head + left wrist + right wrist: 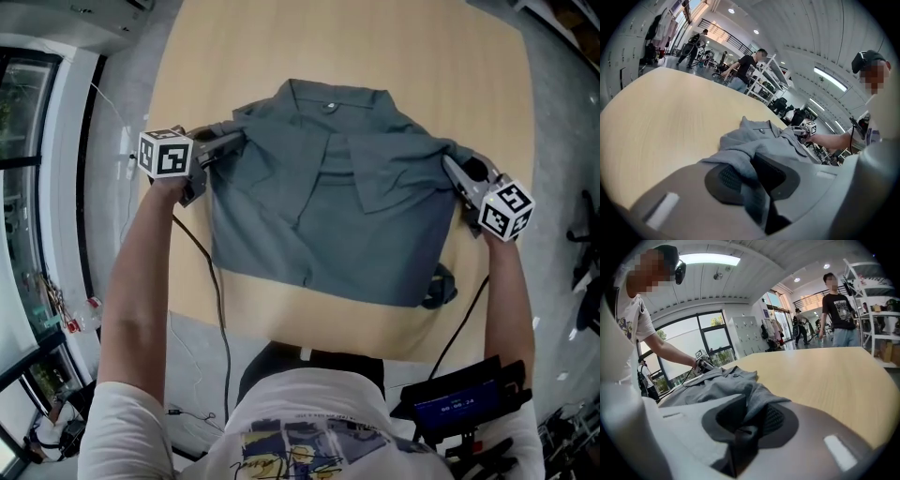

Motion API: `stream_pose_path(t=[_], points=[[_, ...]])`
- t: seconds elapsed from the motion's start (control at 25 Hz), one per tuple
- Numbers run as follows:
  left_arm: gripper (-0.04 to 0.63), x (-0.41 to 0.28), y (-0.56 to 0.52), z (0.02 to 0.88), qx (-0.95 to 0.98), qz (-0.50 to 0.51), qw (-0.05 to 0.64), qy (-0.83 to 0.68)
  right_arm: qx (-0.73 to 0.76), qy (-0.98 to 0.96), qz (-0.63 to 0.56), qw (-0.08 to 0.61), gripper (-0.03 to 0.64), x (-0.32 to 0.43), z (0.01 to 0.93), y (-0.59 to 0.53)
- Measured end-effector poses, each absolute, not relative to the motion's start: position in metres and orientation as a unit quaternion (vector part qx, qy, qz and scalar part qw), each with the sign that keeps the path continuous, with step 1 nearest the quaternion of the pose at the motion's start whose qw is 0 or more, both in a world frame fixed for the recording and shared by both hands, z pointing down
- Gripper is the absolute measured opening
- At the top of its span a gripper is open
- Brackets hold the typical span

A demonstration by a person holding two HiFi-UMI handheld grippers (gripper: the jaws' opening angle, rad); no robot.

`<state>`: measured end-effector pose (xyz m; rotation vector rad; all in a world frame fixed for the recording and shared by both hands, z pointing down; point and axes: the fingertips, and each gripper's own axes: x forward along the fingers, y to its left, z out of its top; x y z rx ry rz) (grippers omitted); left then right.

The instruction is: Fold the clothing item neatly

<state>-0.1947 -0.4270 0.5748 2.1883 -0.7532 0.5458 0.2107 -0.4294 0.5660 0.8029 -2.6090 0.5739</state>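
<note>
Lying spread on the wooden table [234, 56], the grey shirt [328, 216] has its collar toward the far edge and its hem at the near edge. The left gripper [230, 142] sits at the shirt's left shoulder and the right gripper [448, 165] at the right shoulder. On both, the jaws stand slightly parted, with fabric lying slack between them, not pinched.

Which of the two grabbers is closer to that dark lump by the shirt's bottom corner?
Right. The right gripper is at the edge of the shirt, on the same side as the dark lump; the left gripper is at the opposite edge.
</note>
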Motion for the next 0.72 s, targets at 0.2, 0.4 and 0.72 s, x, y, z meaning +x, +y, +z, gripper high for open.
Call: stream_pose_path(t=[0.2, 0.4, 0.72], points=[[0.079, -0.200, -0.439, 0.596, 0.850, 0.219, 0.382, -0.287, 0.263, -0.924, 0.214, 0.178, 0.089, 0.211, 0.590, -0.437], [0.095, -0.198, -0.444, 0.603, 0.851, 0.219, 0.383, -0.284, 0.257, -0.922, 0.222, 0.184, 0.101, 0.222, 0.596, -0.437], [0.109, -0.207, -0.435, 0.593, 0.856, 0.220, 0.373, -0.281, 0.270, -0.916, 0.225, 0.194, 0.103, 0.235, 0.595, -0.424]])
